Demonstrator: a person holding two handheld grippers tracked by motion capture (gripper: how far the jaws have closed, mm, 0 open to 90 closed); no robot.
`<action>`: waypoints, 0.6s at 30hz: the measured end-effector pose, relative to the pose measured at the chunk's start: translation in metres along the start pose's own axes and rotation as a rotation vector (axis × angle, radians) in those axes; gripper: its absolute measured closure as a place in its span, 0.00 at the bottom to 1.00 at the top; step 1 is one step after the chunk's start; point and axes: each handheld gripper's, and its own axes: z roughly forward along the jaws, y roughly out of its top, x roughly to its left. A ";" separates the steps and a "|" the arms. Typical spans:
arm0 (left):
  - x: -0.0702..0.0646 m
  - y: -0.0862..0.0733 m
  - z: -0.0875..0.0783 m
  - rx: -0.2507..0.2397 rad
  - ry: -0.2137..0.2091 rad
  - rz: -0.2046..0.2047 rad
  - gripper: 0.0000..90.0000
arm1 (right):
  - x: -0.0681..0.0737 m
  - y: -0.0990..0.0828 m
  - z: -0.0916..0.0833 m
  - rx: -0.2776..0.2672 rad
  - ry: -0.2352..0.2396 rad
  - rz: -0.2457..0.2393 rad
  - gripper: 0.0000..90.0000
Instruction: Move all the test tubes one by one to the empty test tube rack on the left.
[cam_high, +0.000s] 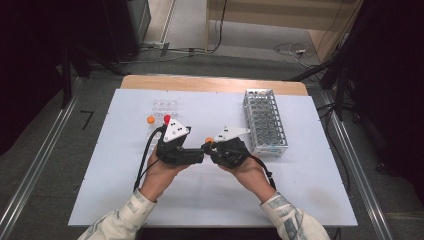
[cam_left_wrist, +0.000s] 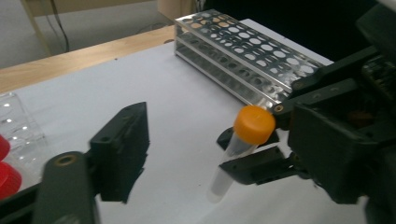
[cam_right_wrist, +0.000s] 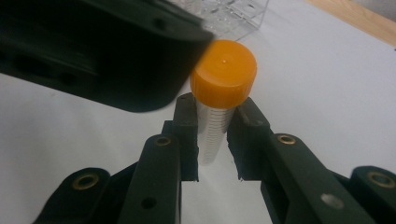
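Observation:
A clear tube with an orange cap (cam_right_wrist: 224, 70) stands nearly upright above the white table, and my right gripper (cam_right_wrist: 215, 122) is shut on its body just under the cap. In the high view both grippers meet at the table's middle: the right gripper (cam_high: 210, 146) points left with the orange cap (cam_high: 209, 140) at its tip, and the left gripper (cam_high: 202, 153) points right toward it. The left gripper view has the held tube (cam_left_wrist: 254, 123) to the right of my left gripper's near finger (cam_left_wrist: 119, 149); the jaws stand apart and do not press the tube. One left finger (cam_right_wrist: 107, 56) sits close beside the cap.
A metal tube rack (cam_high: 265, 122) lies at the right of the white mat (cam_high: 125, 200). A clear plastic rack (cam_high: 165, 106) sits at the back left, with an orange-capped tube (cam_high: 150, 120) and a red-capped tube (cam_high: 167, 119) beside it. The person's hands come in from the near edge.

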 end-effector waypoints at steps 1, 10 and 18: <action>0.000 0.000 0.000 0.000 -0.006 0.005 0.30 | 0.002 0.001 0.002 -0.002 0.006 -0.003 0.80; -0.001 -0.005 0.001 0.024 -0.030 0.053 0.63 | 0.014 0.009 0.008 -0.013 0.026 -0.021 0.80; -0.003 -0.005 0.001 0.032 -0.011 0.082 0.77 | 0.014 0.010 0.011 -0.014 0.025 -0.015 0.80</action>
